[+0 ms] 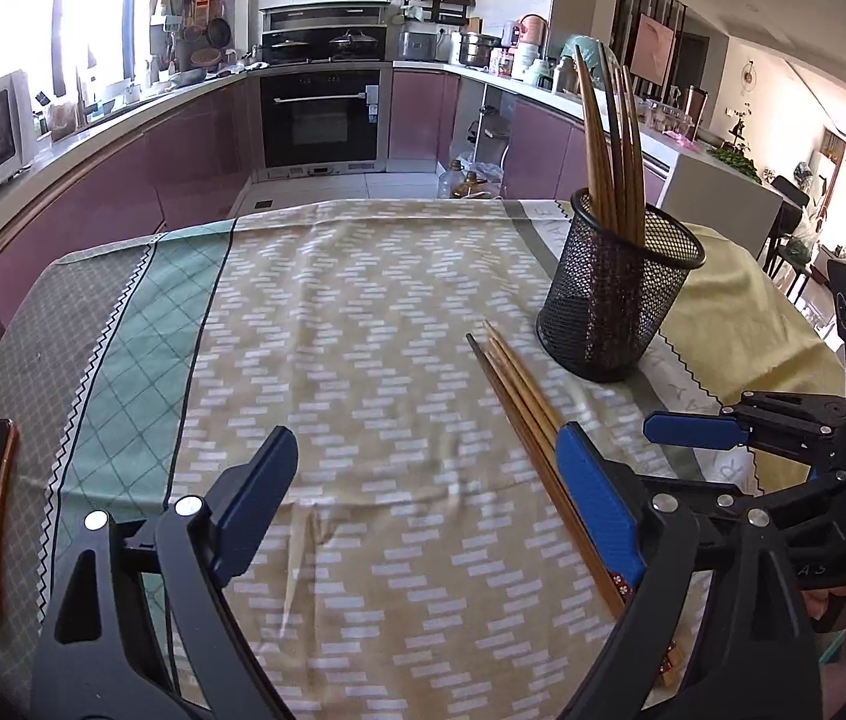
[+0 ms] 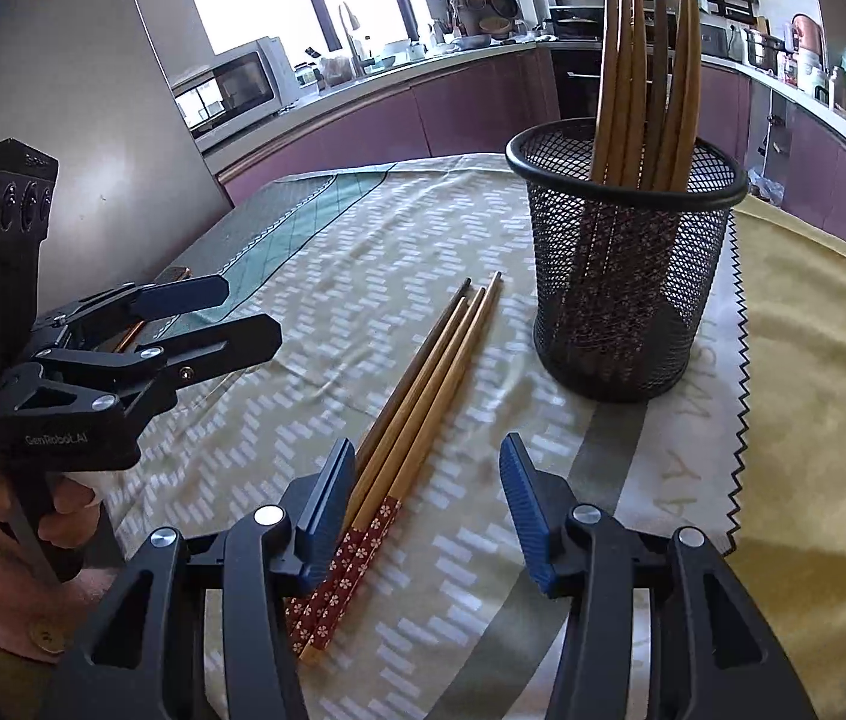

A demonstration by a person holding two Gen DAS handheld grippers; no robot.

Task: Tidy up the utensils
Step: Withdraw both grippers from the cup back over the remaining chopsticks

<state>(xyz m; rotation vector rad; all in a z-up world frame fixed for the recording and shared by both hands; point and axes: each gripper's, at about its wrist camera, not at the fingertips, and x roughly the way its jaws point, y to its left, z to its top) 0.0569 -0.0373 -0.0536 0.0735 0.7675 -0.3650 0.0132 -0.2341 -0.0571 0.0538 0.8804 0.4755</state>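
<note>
From the left wrist, the left hand-held gripper (image 1: pixel 423 504) stood wide with nothing between its fingers, above the desk's patterned cloth (image 1: pixel 333 312); loose chopsticks (image 1: pixel 519 402) lay beside its right finger, near the mesh cup (image 1: pixel 615 300) holding more chopsticks. From the right wrist, the right hand-held gripper (image 2: pixel 423 516) was parted around nothing, the loose chopsticks (image 2: pixel 423 396) lying against its left finger, before the mesh cup (image 2: pixel 621 276).

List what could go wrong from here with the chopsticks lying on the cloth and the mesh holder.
1. The loose chopsticks lie bunched side by side, with one pad of the open right tongs right beside them; a pinch could catch only some and scatter the rest.
2. The mesh holder already holds chopsticks leaning together, so new ones may jam against them or tip it.
3. The left tongs, also open, hover close by and could collide with the right.
</note>
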